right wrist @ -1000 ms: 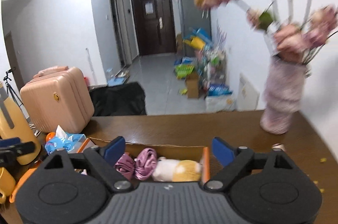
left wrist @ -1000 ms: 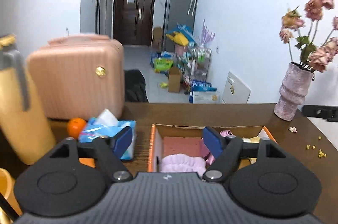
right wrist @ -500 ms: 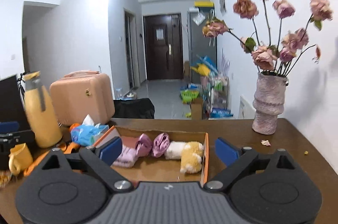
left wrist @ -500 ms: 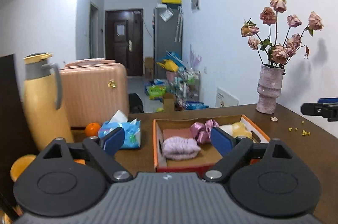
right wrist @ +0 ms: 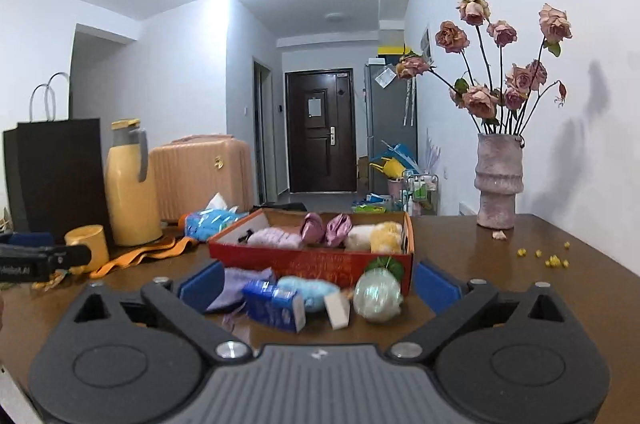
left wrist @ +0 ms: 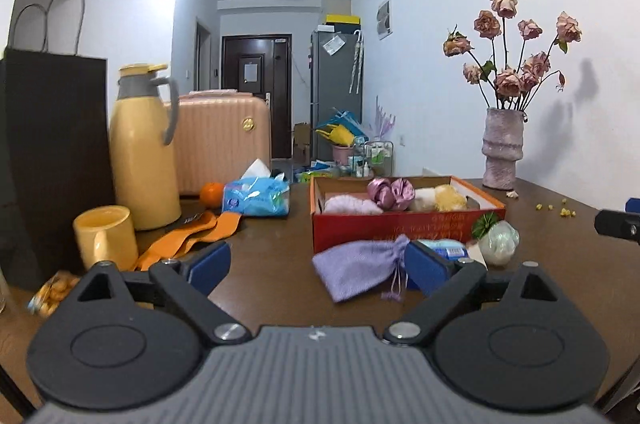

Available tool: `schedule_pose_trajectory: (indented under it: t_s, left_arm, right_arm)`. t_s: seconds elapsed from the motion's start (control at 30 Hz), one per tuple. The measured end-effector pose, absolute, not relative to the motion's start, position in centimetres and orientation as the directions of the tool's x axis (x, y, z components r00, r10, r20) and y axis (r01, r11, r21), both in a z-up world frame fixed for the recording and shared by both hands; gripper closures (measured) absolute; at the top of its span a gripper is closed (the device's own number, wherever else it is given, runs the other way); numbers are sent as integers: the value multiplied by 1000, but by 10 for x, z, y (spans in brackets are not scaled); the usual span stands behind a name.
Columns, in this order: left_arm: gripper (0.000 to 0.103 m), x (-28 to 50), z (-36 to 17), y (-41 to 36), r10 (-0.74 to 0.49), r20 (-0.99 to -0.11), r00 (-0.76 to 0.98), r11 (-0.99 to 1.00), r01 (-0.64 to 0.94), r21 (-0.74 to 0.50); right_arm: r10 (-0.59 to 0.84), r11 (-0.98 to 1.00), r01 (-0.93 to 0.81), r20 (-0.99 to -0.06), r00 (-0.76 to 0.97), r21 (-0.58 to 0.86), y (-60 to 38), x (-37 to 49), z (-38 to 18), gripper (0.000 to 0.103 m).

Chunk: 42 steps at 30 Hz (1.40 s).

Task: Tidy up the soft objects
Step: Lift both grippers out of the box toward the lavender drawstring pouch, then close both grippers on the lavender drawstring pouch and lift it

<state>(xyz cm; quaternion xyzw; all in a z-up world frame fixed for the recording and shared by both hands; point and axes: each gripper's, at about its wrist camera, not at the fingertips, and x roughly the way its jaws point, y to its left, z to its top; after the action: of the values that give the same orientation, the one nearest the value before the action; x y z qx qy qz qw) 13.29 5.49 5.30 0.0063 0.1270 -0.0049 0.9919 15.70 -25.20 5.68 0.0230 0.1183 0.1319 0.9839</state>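
Soft objects split two ways: some already in the box, more lying loose in front of it.

Brown surface (left wrist: 272,256) open across the lower middle of the left view, bare at right apart from yellow crumbs (left wrist: 560,210), crowded at far left with bag, flask and mug.

Red box (left wrist: 404,224) at centre frame, holding a lilac knit piece (left wrist: 348,204), two pink scrunchies (left wrist: 390,190) and a white-and-yellow plush (left wrist: 440,198). Seen from close above a second ago; now viewed from low and farther back, so front wall and loose pile newly in sight. Reads as a retreat after a drop-off, next pick still to be chosen.

Purple pouch (left wrist: 356,270) flat just before the box, lower centre, between the wide-spread, empty fingers of the left gripper (left wrist: 318,264).

Pale ball (right wrist: 378,296) with a green leaf at the box's right front corner.

Blue packet (right wrist: 274,306), fluffy light-blue piece (right wrist: 308,290) and small white block (right wrist: 336,310) bunched together between the equally wide, empty fingers of the right gripper (right wrist: 319,286).

Front wall close behind the pile: probably lift first, then forward over the rim. Vase (right wrist: 498,180) well apart at right.
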Motion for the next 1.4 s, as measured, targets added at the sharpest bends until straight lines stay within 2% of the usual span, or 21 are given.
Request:
schedule_pose_trajectory:
  t_s: [0.13, 0.27, 0.43, 0.53, 0.57, 0.63, 0.7, 0.83, 1.07, 1.27, 1.3, 1.33, 1.4]
  left_arm:
    - [8, 117, 44, 57, -54, -287, 957, 998, 48, -27]
    - [8, 114, 41, 54, -46, -288, 957, 999, 47, -6]
    - [7, 125, 41, 56, -42, -302, 952, 999, 38, -20]
    - [10, 145, 36, 57, -46, -339, 940, 999, 35, -38]
    - [12, 153, 34, 58, -50, -347, 937, 998, 38, -43]
    - [24, 171, 29, 60, -50, -376, 925, 998, 33, -51]
    - [31, 193, 24, 64, -65, -399, 915, 997, 39, -73]
    - [39, 241, 17, 69, -72, -425, 902, 996, 41, -82]
    - [42, 327, -6, 82, -114, -496, 861, 990, 56, -130]
    - [44, 357, -29, 101, -251, -565, 786, 950, 87, -301]
    - [50, 359, -31, 104, -273, -566, 778, 941, 92, -327]
    - [61, 360, -33, 107, -299, -564, 770, 929, 101, -356]
    - [79, 361, -34, 111, -354, -547, 758, 904, 128, -407]
  right_arm:
    - [282, 959, -266, -247, 927, 96, -251, 141, 50, 1]
    - [279, 960, -260, -253, 926, 105, -250, 137, 44, 1]
    - [277, 960, -250, -276, 920, 129, -251, 147, 40, 1]
    - [317, 946, -276, -300, 900, 172, -248, 165, 38, 4]
    - [333, 940, -288, -309, 891, 182, -246, 171, 37, 6]
    - [352, 933, -300, -344, 870, 197, -239, 192, 35, 12]
    - [368, 928, -310, -374, 851, 208, -231, 214, 33, 18]
    - [402, 915, -346, -405, 821, 207, -208, 268, 32, 22]
    - [420, 905, -389, -517, 746, 173, -153, 371, 20, 39]
    - [366, 920, -369, -613, 700, 128, -124, 428, 0, 49]
    - [368, 919, -372, -621, 692, 130, -122, 431, -3, 50]
    - [371, 917, -378, -628, 684, 130, -119, 433, -6, 52]
    - [384, 909, -395, -633, 672, 132, -116, 434, -10, 71]
